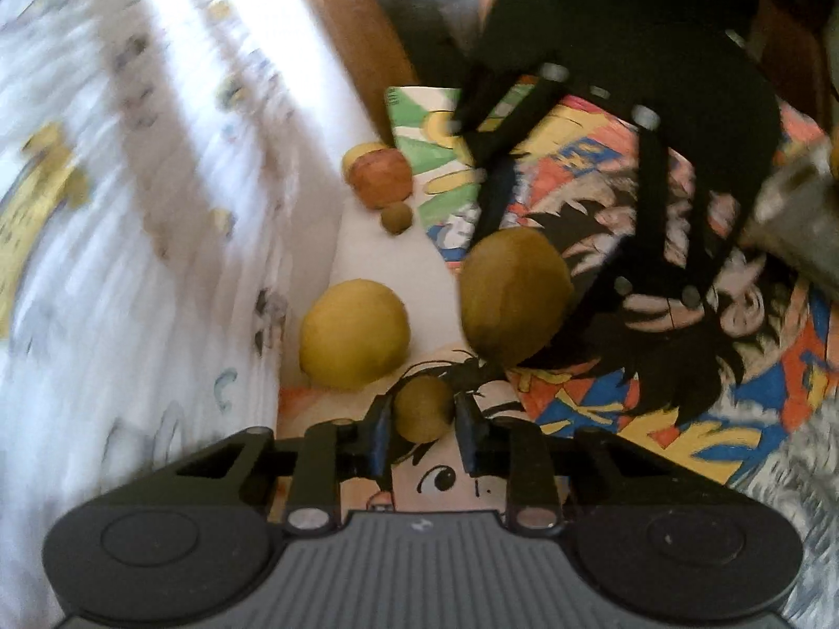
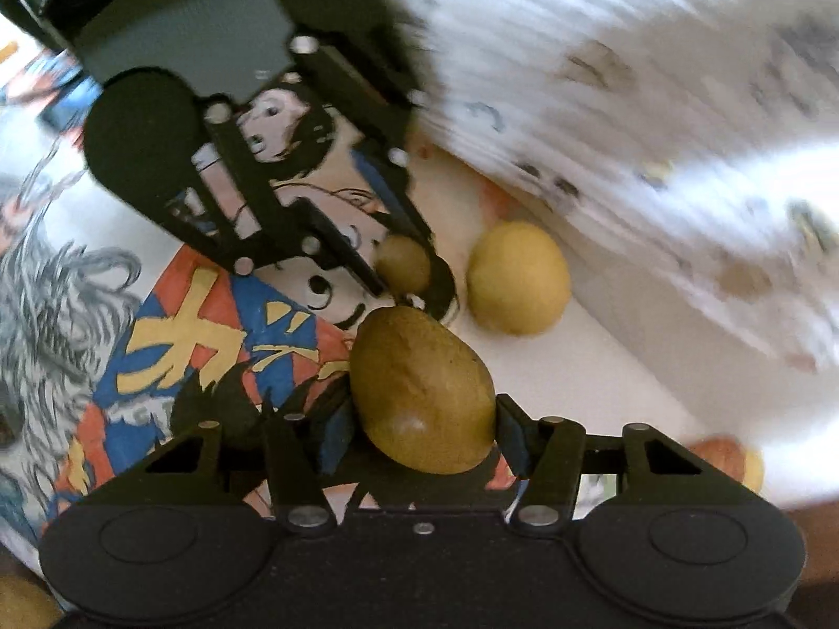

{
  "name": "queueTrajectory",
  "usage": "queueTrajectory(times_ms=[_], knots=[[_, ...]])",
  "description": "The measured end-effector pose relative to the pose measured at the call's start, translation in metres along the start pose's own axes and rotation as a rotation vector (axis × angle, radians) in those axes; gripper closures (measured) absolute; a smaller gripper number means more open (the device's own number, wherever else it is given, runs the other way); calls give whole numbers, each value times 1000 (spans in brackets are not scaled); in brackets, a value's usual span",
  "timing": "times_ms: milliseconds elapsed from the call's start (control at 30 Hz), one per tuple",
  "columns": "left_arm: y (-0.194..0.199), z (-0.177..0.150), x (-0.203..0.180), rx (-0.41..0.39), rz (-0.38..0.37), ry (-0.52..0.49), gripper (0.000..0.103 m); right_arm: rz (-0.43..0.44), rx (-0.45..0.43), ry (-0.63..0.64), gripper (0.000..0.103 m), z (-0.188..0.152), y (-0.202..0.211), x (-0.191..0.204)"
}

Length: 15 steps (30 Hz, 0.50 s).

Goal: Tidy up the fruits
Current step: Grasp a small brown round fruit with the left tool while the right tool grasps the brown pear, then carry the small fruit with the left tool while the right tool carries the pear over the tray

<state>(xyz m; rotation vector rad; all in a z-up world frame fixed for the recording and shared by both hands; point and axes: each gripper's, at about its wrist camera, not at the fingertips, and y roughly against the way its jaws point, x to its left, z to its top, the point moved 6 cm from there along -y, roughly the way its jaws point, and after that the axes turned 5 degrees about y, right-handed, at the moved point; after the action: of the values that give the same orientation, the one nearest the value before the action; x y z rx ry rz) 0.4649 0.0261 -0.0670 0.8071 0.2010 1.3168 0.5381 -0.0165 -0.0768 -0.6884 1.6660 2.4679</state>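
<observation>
A small brown fruit point(image 1: 422, 409) and a larger one, possibly a kiwi point(image 2: 422, 390), are being clamped by the left gripper point(image 1: 422, 432) and right gripper point(image 2: 419, 435) jaws; slipping is risked on round skins.

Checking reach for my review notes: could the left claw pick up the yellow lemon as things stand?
Probably not yet: the left claw is already shut on a small brown fruit. The lemon lies close ahead to its left, with nothing between them.
</observation>
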Motion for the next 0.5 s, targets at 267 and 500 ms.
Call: queueTrajectory(times_ms=[267, 500], knots=[[4, -5, 23, 9, -8, 349, 75, -78, -27, -313, 45, -7, 4, -8], [15, -12, 40, -20, 15, 549, 75, -87, -107, -431, 46, -20, 11, -3]])
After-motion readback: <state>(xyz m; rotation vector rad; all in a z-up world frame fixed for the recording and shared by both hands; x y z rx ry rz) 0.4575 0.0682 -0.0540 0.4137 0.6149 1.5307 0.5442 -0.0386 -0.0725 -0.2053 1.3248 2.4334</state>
